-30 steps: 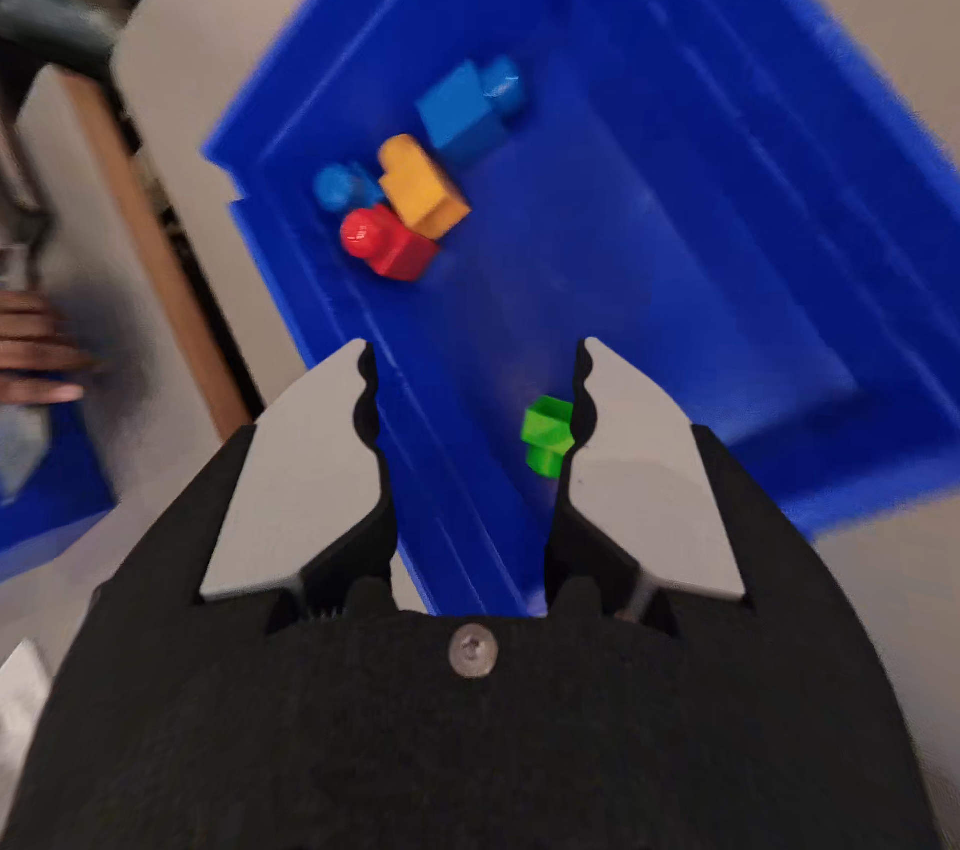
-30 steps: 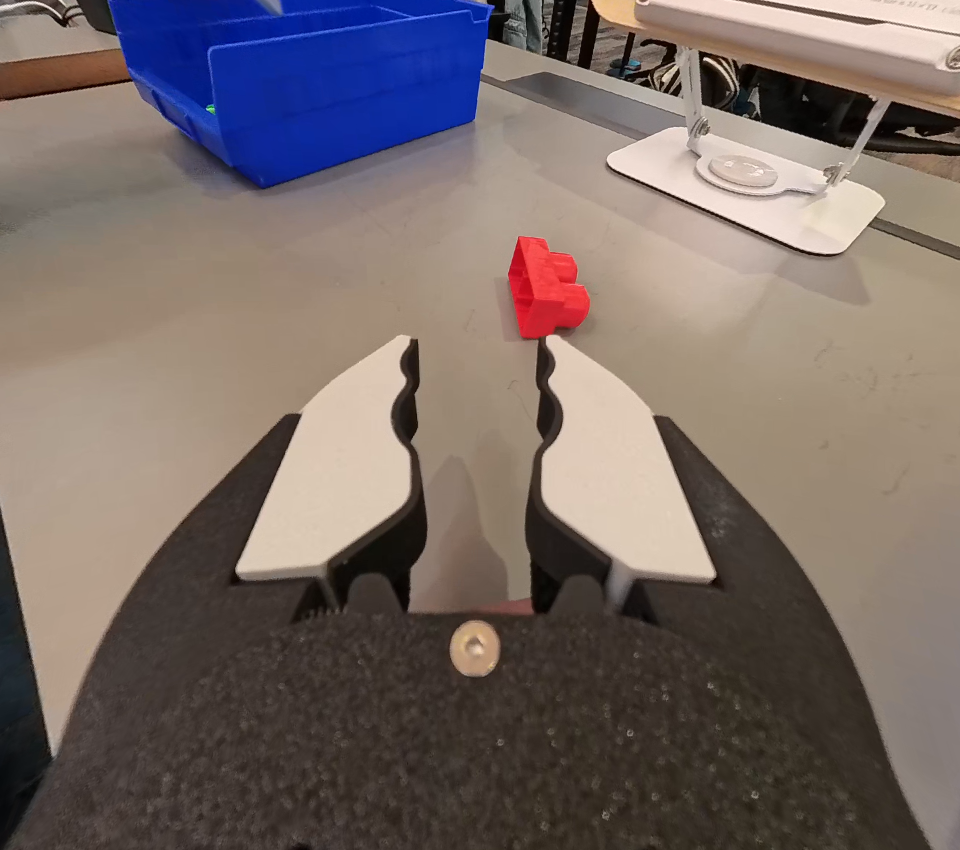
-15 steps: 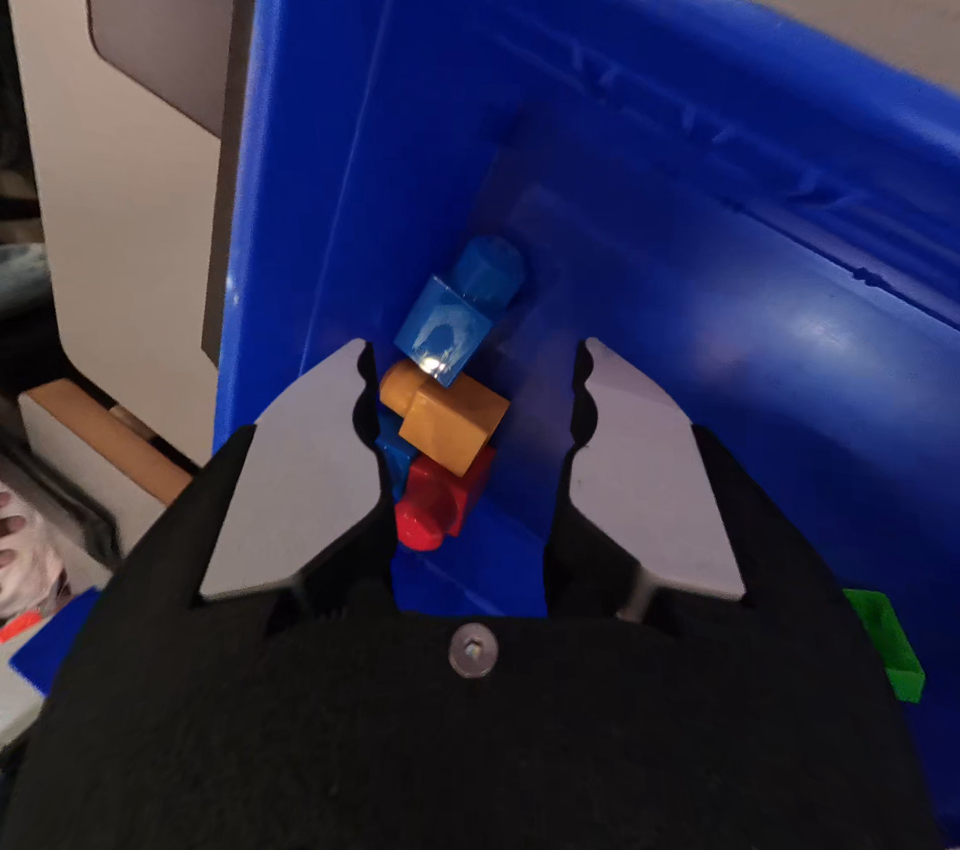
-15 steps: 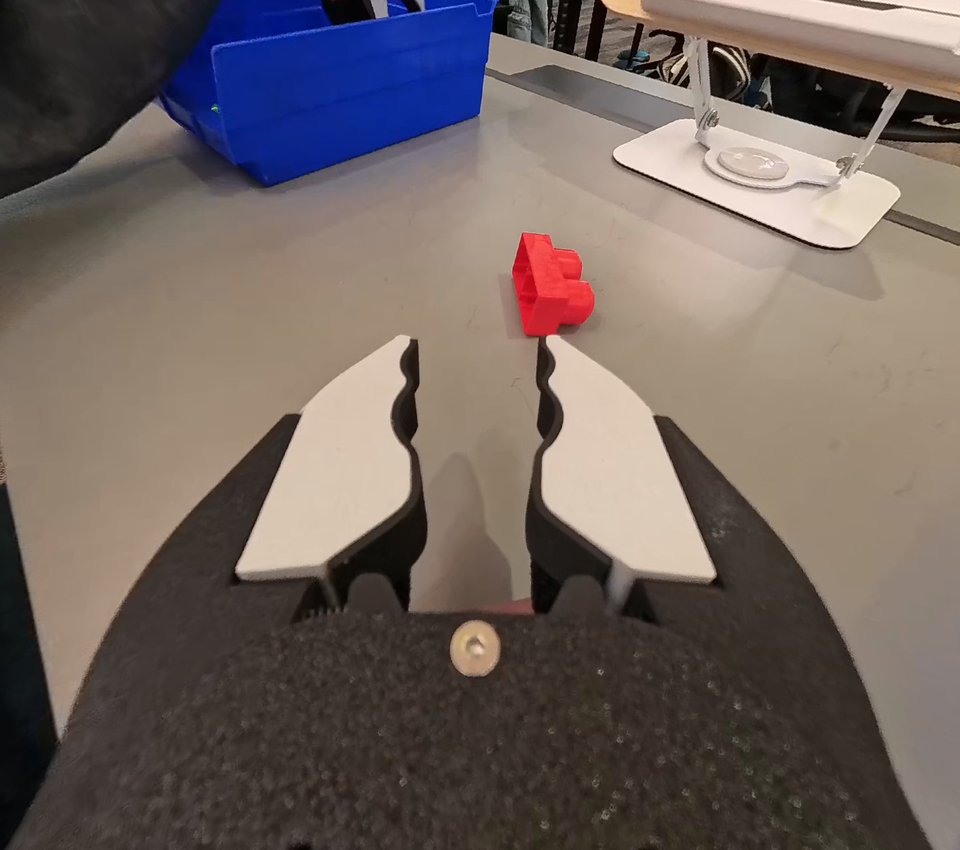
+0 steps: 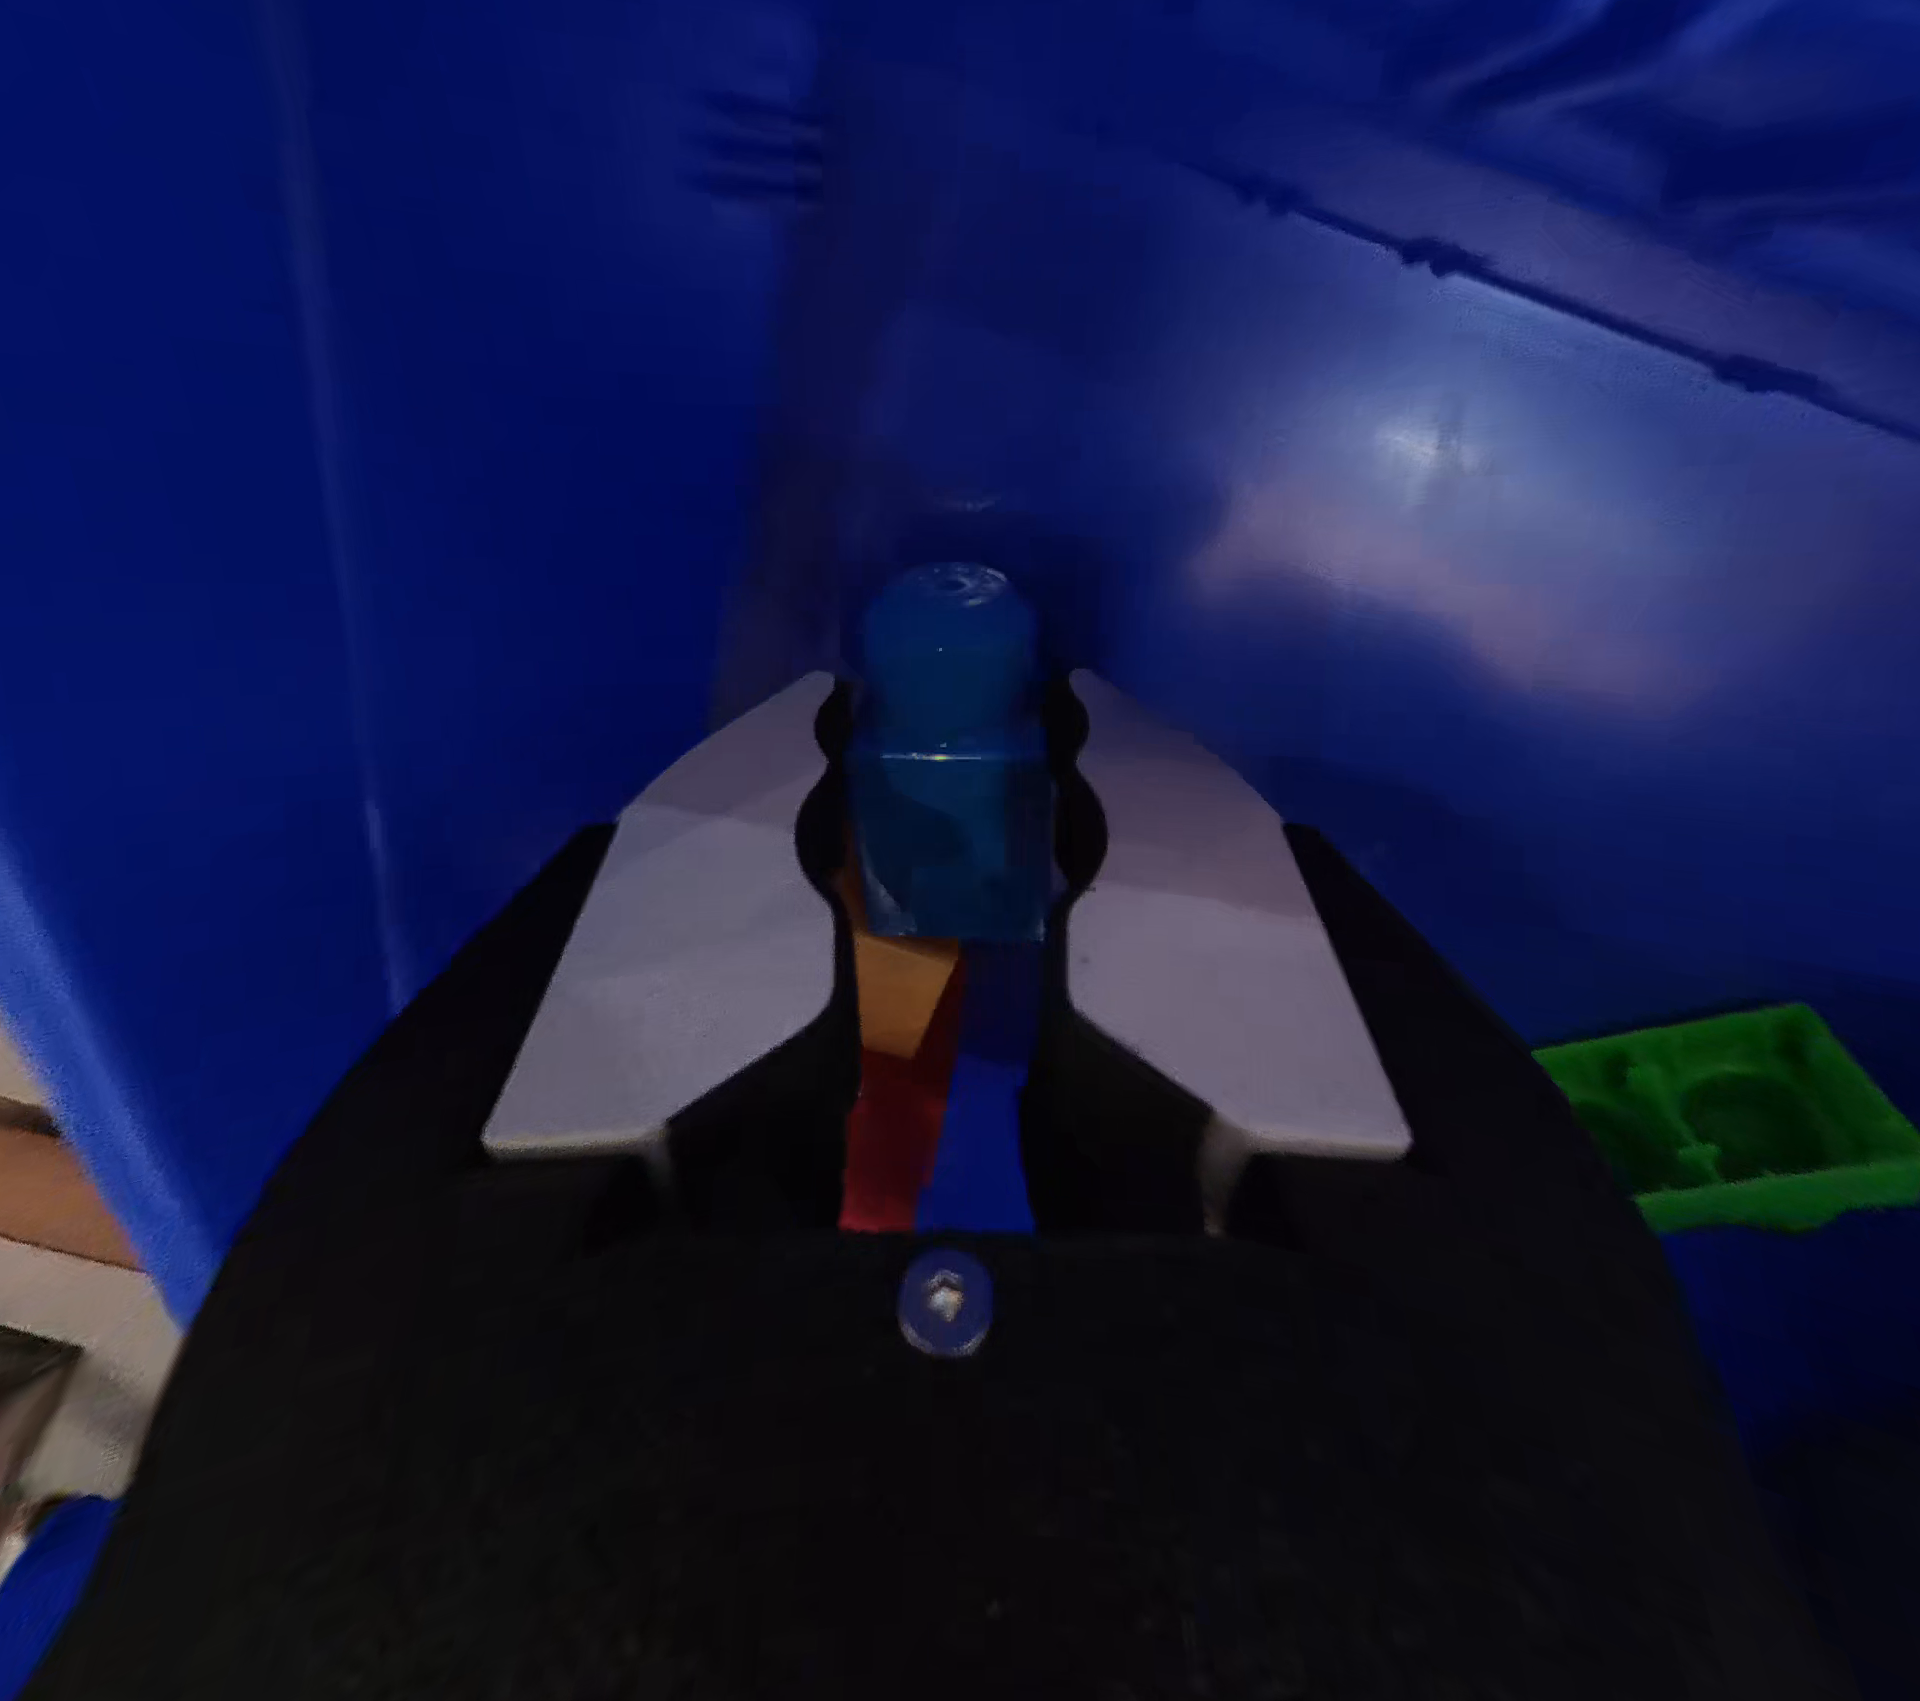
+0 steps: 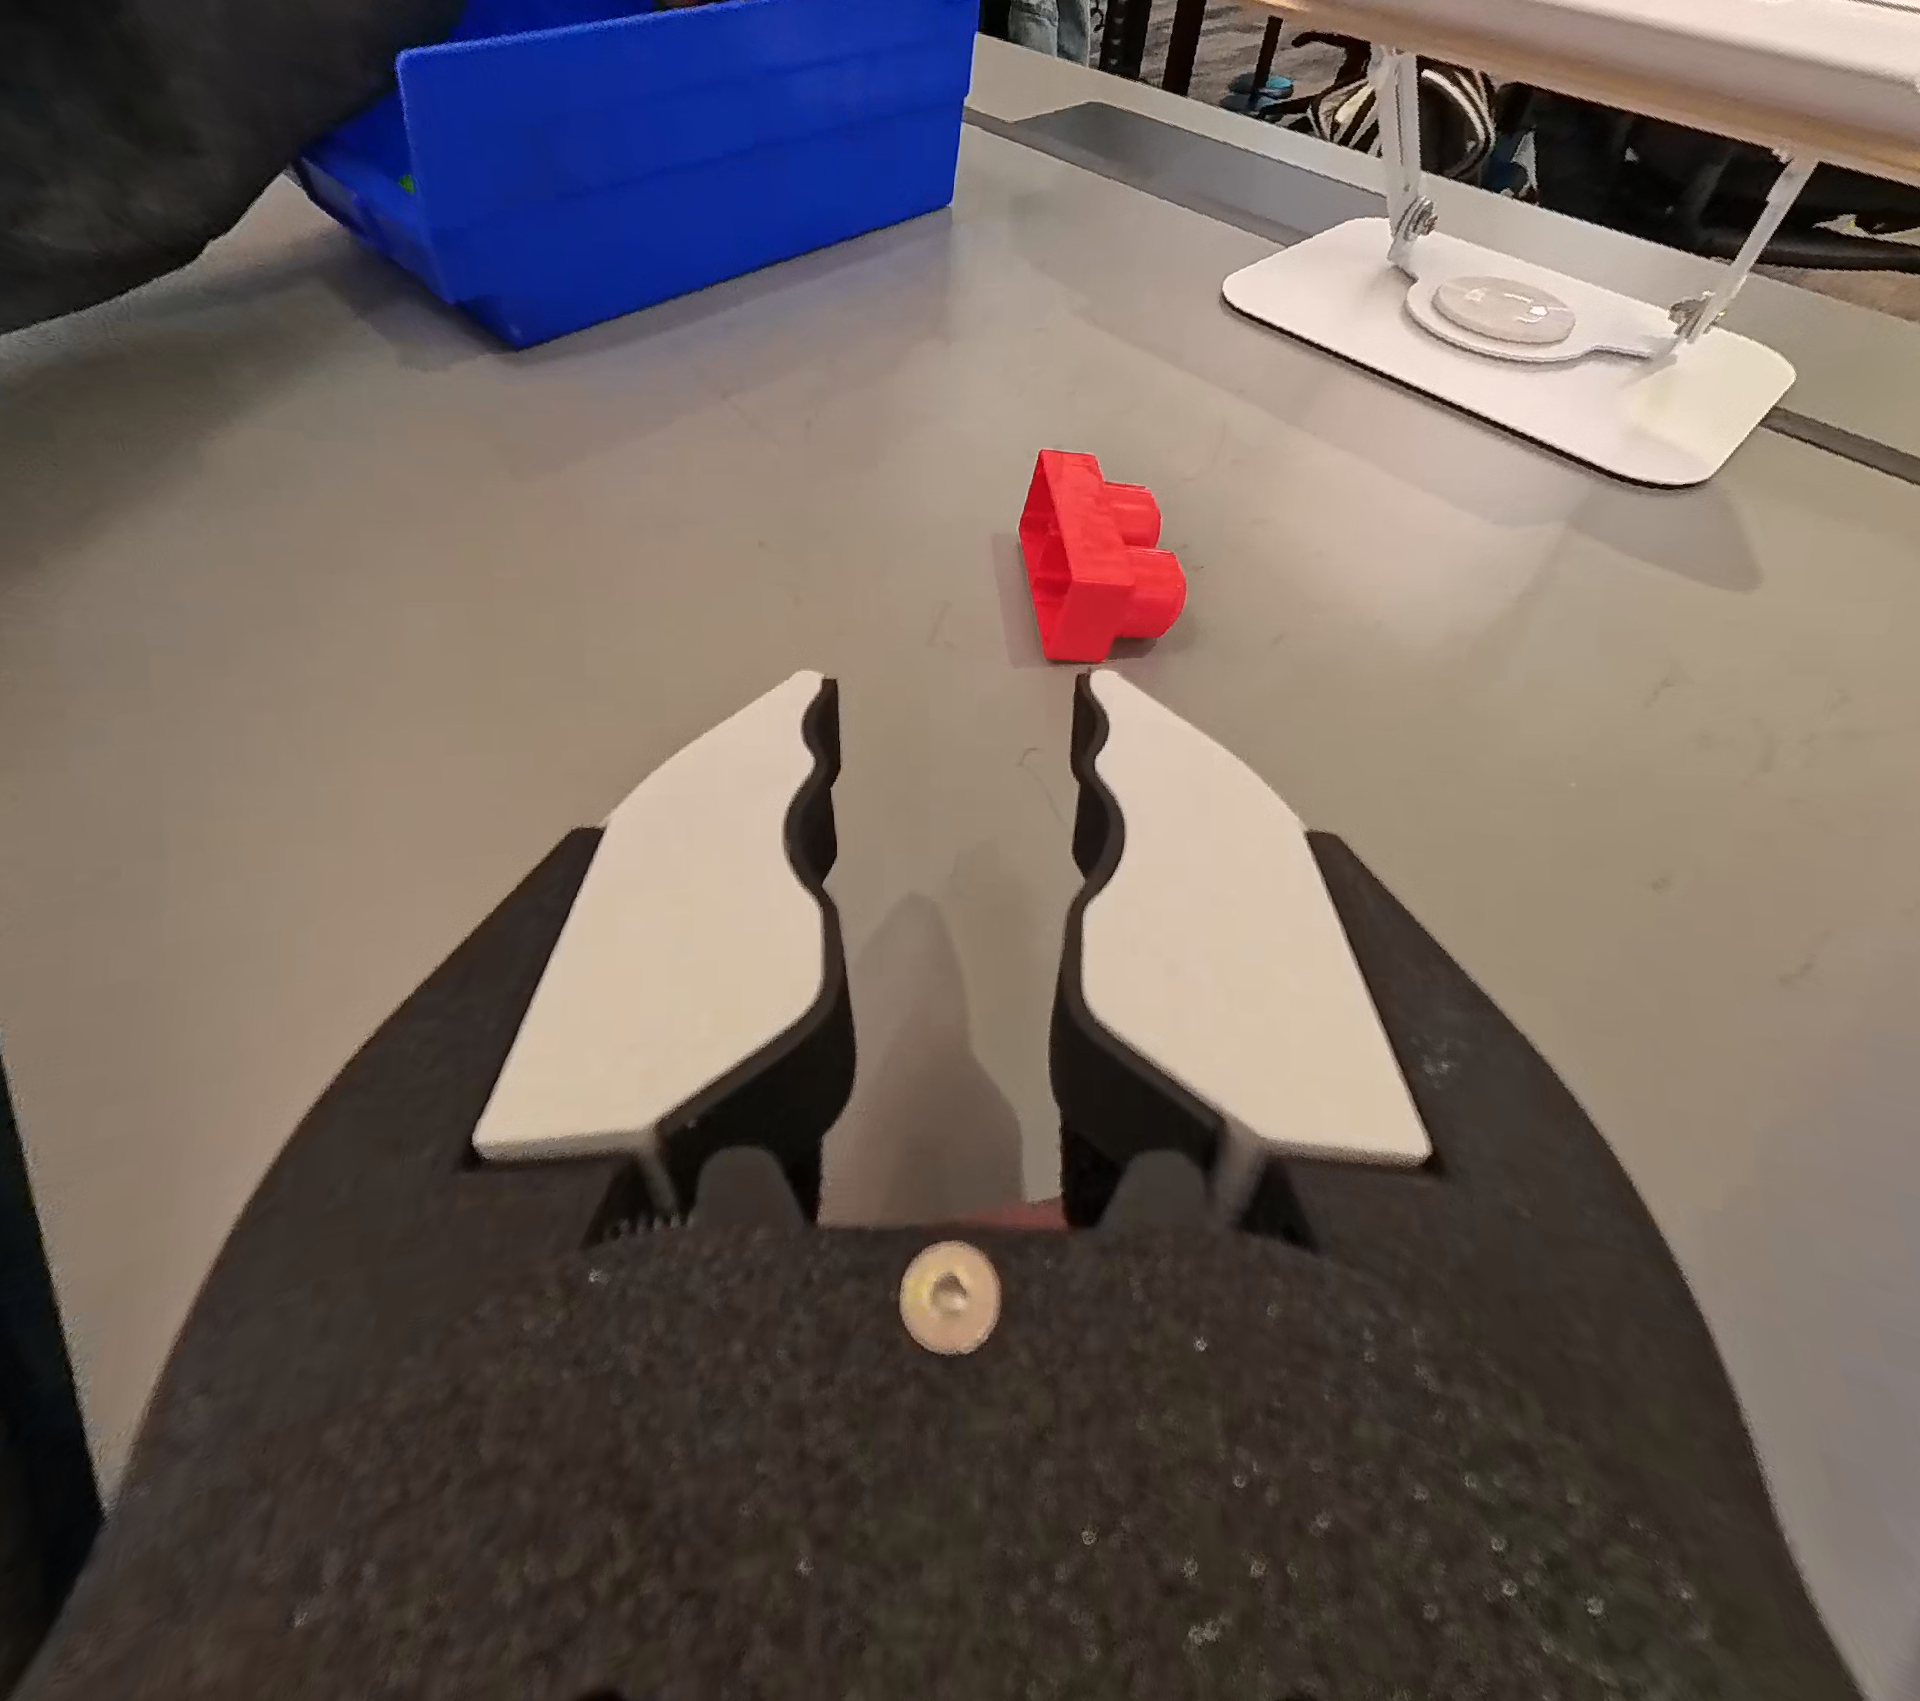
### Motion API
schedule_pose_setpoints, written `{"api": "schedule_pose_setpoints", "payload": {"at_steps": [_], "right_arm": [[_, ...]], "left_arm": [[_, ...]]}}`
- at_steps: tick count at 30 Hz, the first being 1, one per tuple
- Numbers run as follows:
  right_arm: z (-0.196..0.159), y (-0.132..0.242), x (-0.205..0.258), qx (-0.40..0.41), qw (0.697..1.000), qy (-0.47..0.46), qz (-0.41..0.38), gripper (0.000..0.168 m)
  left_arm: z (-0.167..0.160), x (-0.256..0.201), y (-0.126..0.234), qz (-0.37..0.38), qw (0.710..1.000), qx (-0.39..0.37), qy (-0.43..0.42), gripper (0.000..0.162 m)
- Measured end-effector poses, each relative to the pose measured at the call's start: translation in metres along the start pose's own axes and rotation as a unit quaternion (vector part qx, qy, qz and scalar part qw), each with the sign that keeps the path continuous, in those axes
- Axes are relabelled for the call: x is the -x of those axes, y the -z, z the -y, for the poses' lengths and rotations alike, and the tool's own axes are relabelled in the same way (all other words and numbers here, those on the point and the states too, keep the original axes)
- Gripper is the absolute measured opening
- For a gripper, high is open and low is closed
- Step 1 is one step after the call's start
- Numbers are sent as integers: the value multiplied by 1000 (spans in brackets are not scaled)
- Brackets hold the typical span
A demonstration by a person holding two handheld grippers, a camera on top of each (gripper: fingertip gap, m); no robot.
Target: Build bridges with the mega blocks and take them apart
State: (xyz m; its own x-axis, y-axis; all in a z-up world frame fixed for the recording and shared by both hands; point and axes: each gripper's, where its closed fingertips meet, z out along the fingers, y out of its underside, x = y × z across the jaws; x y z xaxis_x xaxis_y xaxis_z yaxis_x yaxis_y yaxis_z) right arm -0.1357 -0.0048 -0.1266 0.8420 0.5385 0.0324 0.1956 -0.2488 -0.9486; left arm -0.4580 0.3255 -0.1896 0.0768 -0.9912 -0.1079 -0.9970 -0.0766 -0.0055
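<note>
Blue block (image 5: 940,804) in left gripper (image 5: 943,695)

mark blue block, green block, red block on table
blue block (image 5: 940,841), left wrist view, its body's top face.
green block (image 5: 1725,1121), left wrist view, hollow underside.
red block (image 6: 1091,581), right wrist view, upper side face.

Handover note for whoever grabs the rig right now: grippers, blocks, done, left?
Left gripper: inside the blue plastic bin, shut on a blue one-stud block; orange block and red one-stud block lie under it, green block to its right.
Right gripper: open, empty, hovering over the grey table just short of the red two-stud block lying on its side.
Done: no bridge is assembled.
Left: lift out the blue block, fetch another one-stud block, build, then take apart.
</note>
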Motion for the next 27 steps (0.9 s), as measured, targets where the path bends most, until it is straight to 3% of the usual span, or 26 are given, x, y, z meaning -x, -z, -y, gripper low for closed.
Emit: {"api": "schedule_pose_setpoints", "payload": {"at_steps": [5,10,12,16,19,22,27], "right_arm": [[0,0,1,1,1000,-1,3,42],[0,0,1,-1,1000,1,5,42],[0,0,2,0,1000,2,5,42],[1,1,1,-3,1000,0,6,42],[1,1,1,-5,1000,0,6,42],[1,2,1,-7,1000,0,5,42],[4,4,1,-18,1000,4,3,42]], "left_arm": [[-10,-17,14,20,1000,10,-10,36],[6,-36,72,94,995,-29,18,36],[22,-50,105,123,990,-55,44,36],[89,-114,154,99,977,-166,96,36],[135,-184,134,20,976,-171,137,36],[160,-241,84,-16,984,-107,145,36],[183,-271,37,0,987,-47,152,36]]}}
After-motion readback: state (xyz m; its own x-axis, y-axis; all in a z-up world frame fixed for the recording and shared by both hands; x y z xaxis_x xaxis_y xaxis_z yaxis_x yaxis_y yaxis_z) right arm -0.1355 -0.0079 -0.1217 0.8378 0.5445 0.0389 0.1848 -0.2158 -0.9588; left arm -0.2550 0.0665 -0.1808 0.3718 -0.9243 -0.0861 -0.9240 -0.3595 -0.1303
